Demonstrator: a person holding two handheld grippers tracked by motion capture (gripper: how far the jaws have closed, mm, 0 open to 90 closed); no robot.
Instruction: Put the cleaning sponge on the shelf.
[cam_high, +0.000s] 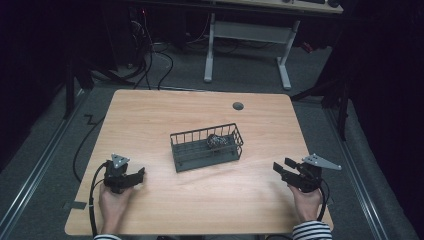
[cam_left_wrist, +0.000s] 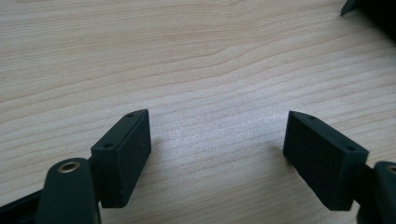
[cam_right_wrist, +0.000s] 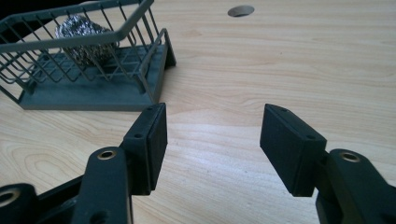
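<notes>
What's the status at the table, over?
Left gripper open, empty. Right gripper open, empty. Silver steel-wool scourer inside grey wire basket. Nothing in the way.

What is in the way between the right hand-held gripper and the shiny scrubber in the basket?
The wire wall of the basket. The scrubber sits inside it, and bare table lies between the basket and the open right hand-held gripper.

Light wood-grain table (cam_high: 150, 120), rounded corners, on grey carpet.
Carries a dark grey wire basket (cam_high: 186, 155) about mid-table, slightly toward the right edge, long side skewed to the front edge. Round cable hole (cam_high: 238, 106) near the far edge, right of centre. Grippers down low near both front corners.
</notes>
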